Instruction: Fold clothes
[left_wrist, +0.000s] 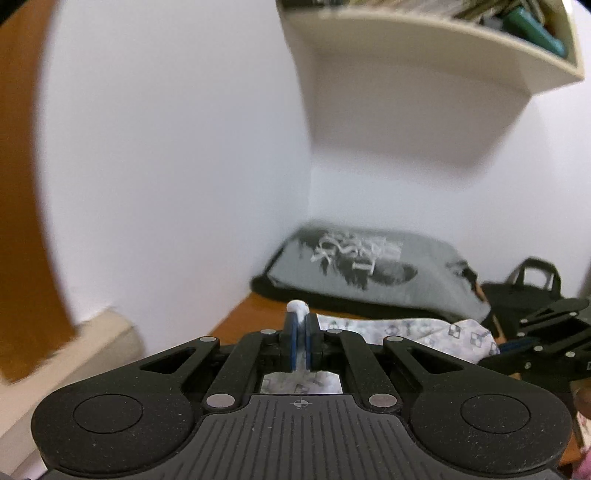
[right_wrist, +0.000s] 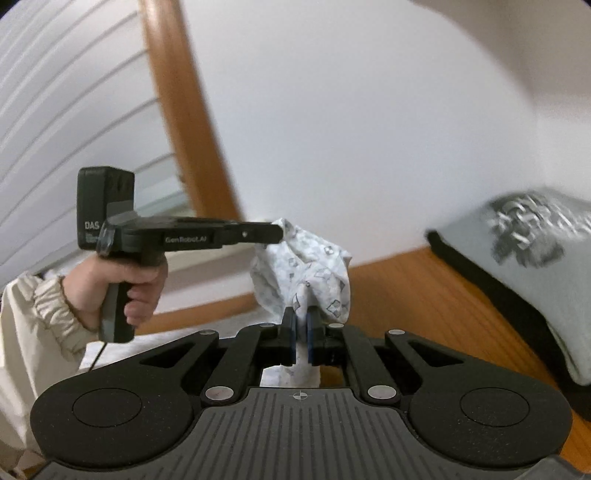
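White patterned cloth, black grippers, orange-brown wood.

Cloth (right_wrist: 314, 273) white with small grey-blue diamond print. Both grippers black with blue pads: left gripper (left_wrist: 301, 332), right gripper (right_wrist: 301, 332). Folded T-shirt (left_wrist: 373, 269) grey with black-and-white graphic, lying on something black. Table (right_wrist: 424, 295) orange-brown wood. Wall (left_wrist: 184, 147) white. Shelf (left_wrist: 424, 48) cream. Sleeve (right_wrist: 33, 325) cream. Bag (left_wrist: 524, 291) black.

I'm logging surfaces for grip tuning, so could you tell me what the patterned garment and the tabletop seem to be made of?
The patterned garment, held by both the left gripper and the right gripper, looks like thin, soft woven cloth, probably cotton: matte, it crumples and drapes limply. The tabletop appears to be orange-brown wood or wood laminate: fine parallel grain lines, smooth low sheen.
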